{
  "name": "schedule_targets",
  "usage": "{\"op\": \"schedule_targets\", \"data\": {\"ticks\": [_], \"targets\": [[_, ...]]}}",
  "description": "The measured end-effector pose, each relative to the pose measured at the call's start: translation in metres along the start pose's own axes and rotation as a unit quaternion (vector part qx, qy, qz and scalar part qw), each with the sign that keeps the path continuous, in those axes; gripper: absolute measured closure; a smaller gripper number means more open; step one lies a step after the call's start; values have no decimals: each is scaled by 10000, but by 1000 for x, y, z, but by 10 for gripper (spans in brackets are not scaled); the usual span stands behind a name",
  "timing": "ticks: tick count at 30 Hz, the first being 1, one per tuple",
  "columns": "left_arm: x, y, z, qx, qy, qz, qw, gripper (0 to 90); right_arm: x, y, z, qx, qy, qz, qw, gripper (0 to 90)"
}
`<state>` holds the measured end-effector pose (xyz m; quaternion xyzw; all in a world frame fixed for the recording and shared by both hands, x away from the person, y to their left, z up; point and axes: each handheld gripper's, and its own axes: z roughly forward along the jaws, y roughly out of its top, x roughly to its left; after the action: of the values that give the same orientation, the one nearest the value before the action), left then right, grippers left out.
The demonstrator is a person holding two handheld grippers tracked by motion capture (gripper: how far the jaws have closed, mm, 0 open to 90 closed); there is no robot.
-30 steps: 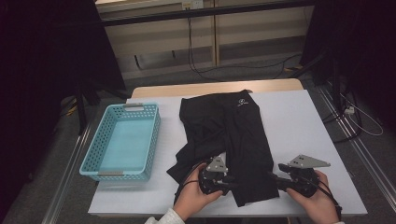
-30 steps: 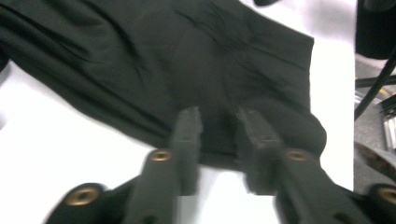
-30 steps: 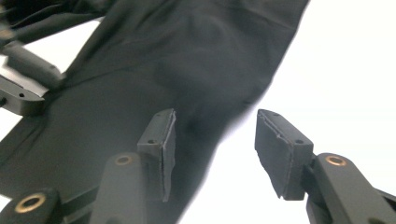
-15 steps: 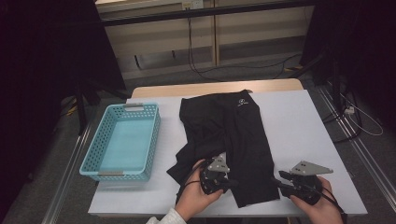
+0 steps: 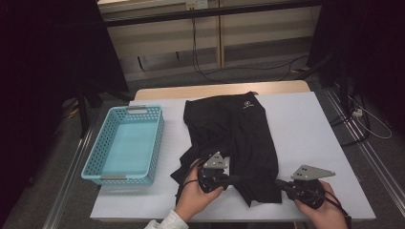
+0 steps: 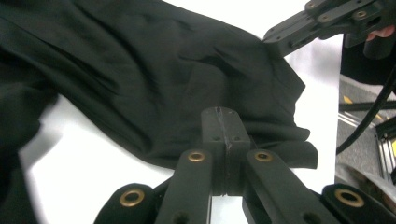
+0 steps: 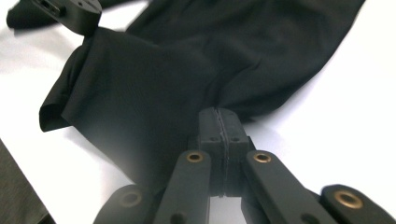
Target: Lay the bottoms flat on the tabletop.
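Shorts [image 5: 229,138], black ones, lie spread on the white tabletop [image 5: 305,124] just right of the blue basket [image 5: 125,145]. Left gripper [image 5: 235,179] has its fingers pinched tight on the near hem, fabric bunched at the tips. Right gripper [image 5: 281,183] just finished closing and its fingers clamp the hem's other corner, so both hands hold the near edge.
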<state>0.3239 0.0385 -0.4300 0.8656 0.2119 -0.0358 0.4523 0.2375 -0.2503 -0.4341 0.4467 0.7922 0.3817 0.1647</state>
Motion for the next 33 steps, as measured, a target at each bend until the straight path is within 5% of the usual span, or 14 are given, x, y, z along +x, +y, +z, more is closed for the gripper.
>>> {"op": "schedule_targets", "data": {"ticks": [6, 11, 18, 23, 29, 33], "targets": [[12, -1, 1, -102, 118, -214, 9996, 900, -10, 2, 8, -180, -151, 228, 9995, 900], [10, -5, 10, 130, 104, -204, 9997, 900, -11, 0, 31, 80, -267, 210, 9994, 900], [8, -13, 7, 239, 57, -189, 9995, 900, -7, -6, 19, 220, -114, 93, 9997, 900], [3, -12, 9, 255, 96, -85, 9996, 892, -6, -11, 10, 216, -300, 65, 9993, 814], [3, -10, 5, 129, 102, -71, 9998, 576, -4, -9, 5, 72, -323, 160, 9993, 652], [4, -10, 2, 76, 117, -94, 9999, 525, -4, -10, 8, 161, -309, 186, 9992, 632]]}}
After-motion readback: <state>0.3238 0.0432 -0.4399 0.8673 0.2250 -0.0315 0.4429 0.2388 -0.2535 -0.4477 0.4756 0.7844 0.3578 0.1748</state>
